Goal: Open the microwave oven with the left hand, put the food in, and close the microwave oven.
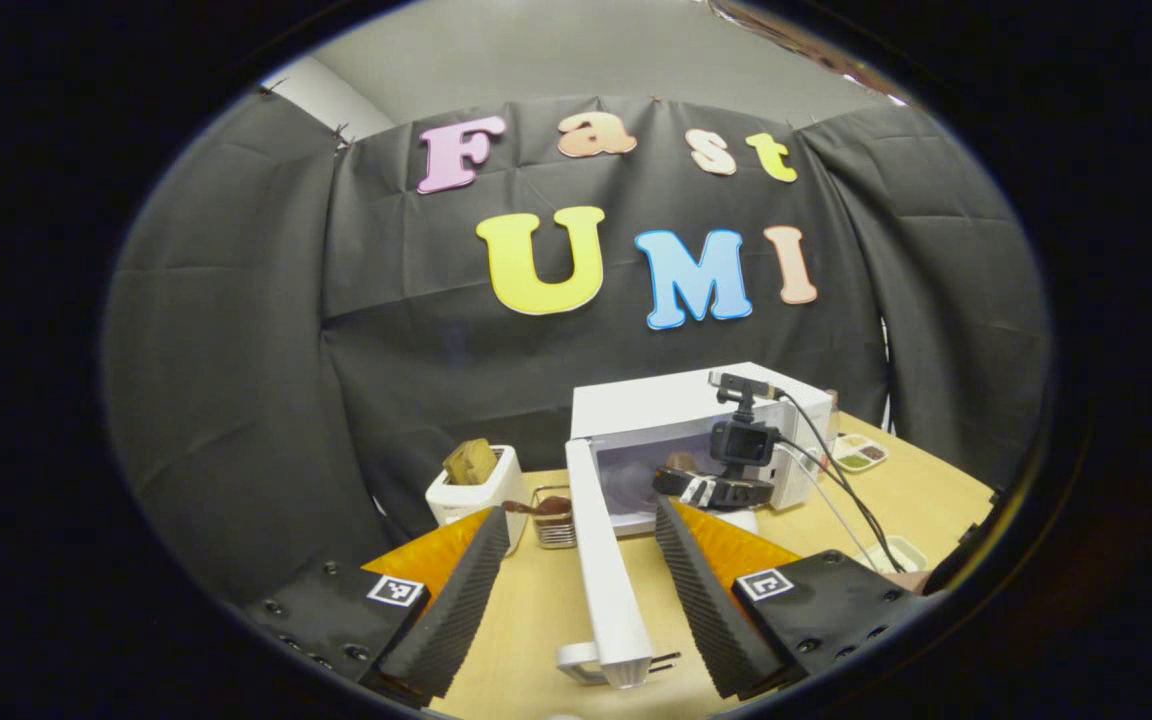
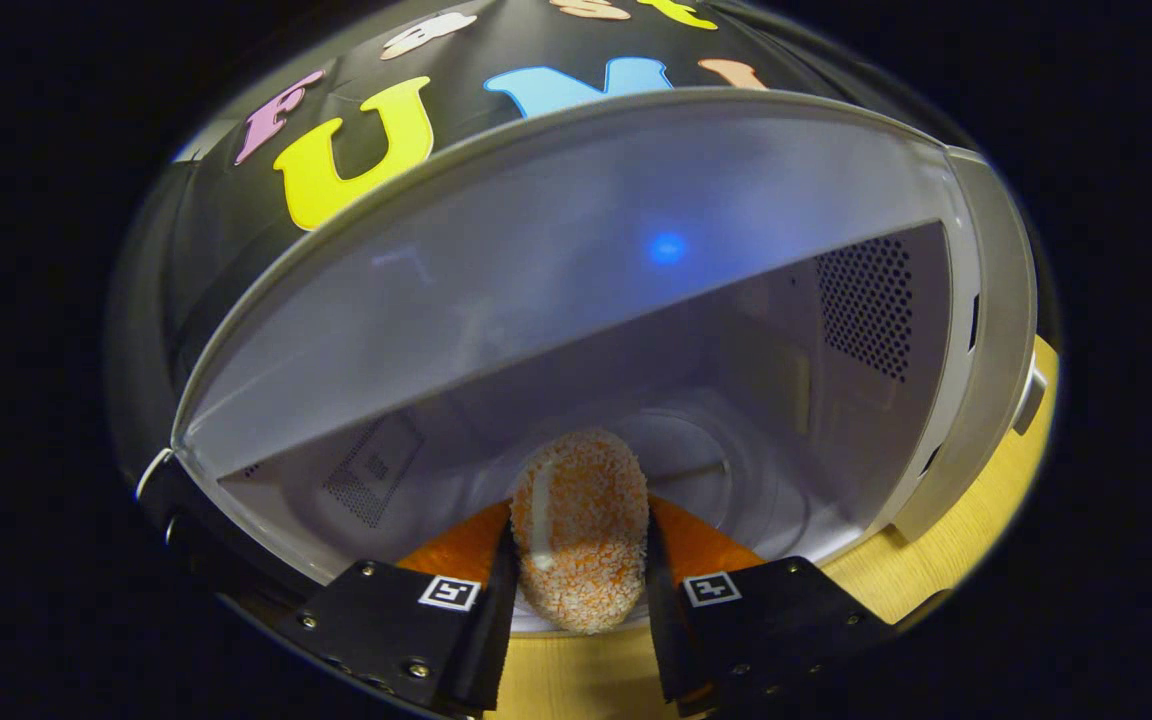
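The white microwave stands on the wooden table, its door swung wide toward me and seen edge-on. My left gripper is open, one finger on each side of the door's edge with gaps on both sides. The door handle shows at the near end. At the oven's mouth is my right gripper with its camera. In the right gripper view, that gripper is shut on an oval breaded piece of food, held upright just inside the cavity, in front of the glass turntable.
A white toaster with bread stands left of the door, a small wire holder beside it. Right of the oven lie a compartment tray and a small dish. Black cables run over the table.
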`<state>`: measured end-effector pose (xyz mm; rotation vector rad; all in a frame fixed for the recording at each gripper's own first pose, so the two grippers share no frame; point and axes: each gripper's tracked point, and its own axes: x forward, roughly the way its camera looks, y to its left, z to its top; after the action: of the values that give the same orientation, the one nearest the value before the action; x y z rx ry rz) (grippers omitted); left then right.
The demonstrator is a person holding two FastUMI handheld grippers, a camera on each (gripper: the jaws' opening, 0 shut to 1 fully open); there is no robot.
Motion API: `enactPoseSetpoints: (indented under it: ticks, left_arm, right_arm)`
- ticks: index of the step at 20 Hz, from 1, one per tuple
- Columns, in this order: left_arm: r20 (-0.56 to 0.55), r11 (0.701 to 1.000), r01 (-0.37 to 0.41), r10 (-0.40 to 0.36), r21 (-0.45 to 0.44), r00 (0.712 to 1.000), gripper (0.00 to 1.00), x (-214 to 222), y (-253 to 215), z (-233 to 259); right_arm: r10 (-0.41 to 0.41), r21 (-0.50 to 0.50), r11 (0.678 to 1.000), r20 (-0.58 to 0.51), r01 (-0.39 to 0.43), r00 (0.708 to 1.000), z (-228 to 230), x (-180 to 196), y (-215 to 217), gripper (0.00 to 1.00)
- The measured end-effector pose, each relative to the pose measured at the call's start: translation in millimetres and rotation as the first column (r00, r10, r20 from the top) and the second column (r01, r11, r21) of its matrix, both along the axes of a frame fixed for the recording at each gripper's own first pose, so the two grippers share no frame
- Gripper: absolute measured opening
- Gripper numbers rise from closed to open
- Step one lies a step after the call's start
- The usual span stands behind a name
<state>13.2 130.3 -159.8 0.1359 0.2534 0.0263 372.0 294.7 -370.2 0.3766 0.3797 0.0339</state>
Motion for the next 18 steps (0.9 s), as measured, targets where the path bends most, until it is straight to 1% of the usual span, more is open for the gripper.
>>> enactPoseSetpoints:
  ticks: [3,4,5,6,7,8,9,10,11,12,14,15,16,17,18]
  left_arm:
    - [-0.011,1.0,0.006,-0.005,0.013,1.0,1.0,0,0,-9]
    - [-0.016,1.0,0.008,-0.008,0.014,1.0,1.0,0,-1,-11]
    - [-0.02,1.0,0.01,-0.01,0.014,1.0,1.0,0,-2,-14]
    - [-0.021,1.0,0.011,-0.011,0.013,1.0,1.0,-1,-3,-14]
    - [-0.025,1.0,0.009,-0.009,0.009,1.0,1.0,1,-3,-17]
    - [-0.025,1.0,0.009,-0.009,0.002,1.0,1.0,2,-5,-16]
    - [-0.02,1.0,0.01,-0.01,-0.006,1.0,0.97,3,-6,-16]
    - [-0.014,1.0,0.01,-0.01,-0.008,1.0,1.0,5,-6,-13]
    - [-0.018,1.0,0.011,-0.011,-0.005,1.0,1.0,7,-6,-14]
    - [-0.018,1.0,0.006,-0.006,0.007,1.0,1.0,7,-5,-13]
    - [0.011,1.0,0.005,-0.005,0.02,1.0,1.0,7,-3,-4]
    - [0.023,1.0,0.003,-0.003,0.025,1.0,1.0,8,-2,4]
    - [0.031,1.0,0.001,-0.001,0.024,1.0,0.98,9,-1,8]
    - [0.038,1.0,-0.002,0.001,0.022,0.999,0.97,9,0,10]
    - [0.045,1.0,-0.003,0.002,0.018,0.999,0.94,9,1,12]
  right_arm:
    - [-0.008,0.014,1.0,-0.048,0.008,0.999,-28,7,0,0.63]
    - [-0.01,0.018,1.0,-0.034,0.011,0.999,-28,10,1,0.63]
    - [-0.023,-0.002,1.0,-0.016,0.023,1.0,-24,13,-1,0.63]
    - [-0.033,-0.028,0.999,0.0,0.033,0.999,-23,13,-5,0.67]
    - [-0.028,-0.036,0.999,-0.008,0.027,1.0,-28,12,-4,0.72]
    - [-0.023,-0.049,0.999,0.008,0.023,1.0,-27,11,-5,0.76]
    - [-0.006,-0.051,0.999,0.011,0.007,1.0,-27,10,-3,0.81]
    - [0.007,-0.053,0.999,0.014,-0.006,1.0,-25,9,-2,0.84]
    - [0.019,-0.058,0.998,0.003,-0.018,1.0,-26,6,-3,0.93]
    - [0.023,-0.063,0.998,-0.008,-0.024,1.0,-24,1,-6,0.93]
    - [0.022,-0.114,0.993,0.021,-0.019,1.0,-9,-10,-17,0.93]
    - [0.033,-0.141,0.99,0.033,-0.028,0.999,2,-17,-23,0.94]
    - [0.054,-0.171,0.984,0.041,-0.047,0.998,9,-25,-27,0.99]
    - [0.076,-0.206,0.976,0.046,-0.065,0.996,19,-36,-33,0.98]
    - [0.096,-0.243,0.967,0.056,-0.079,0.994,32,-48,-41,0.98]
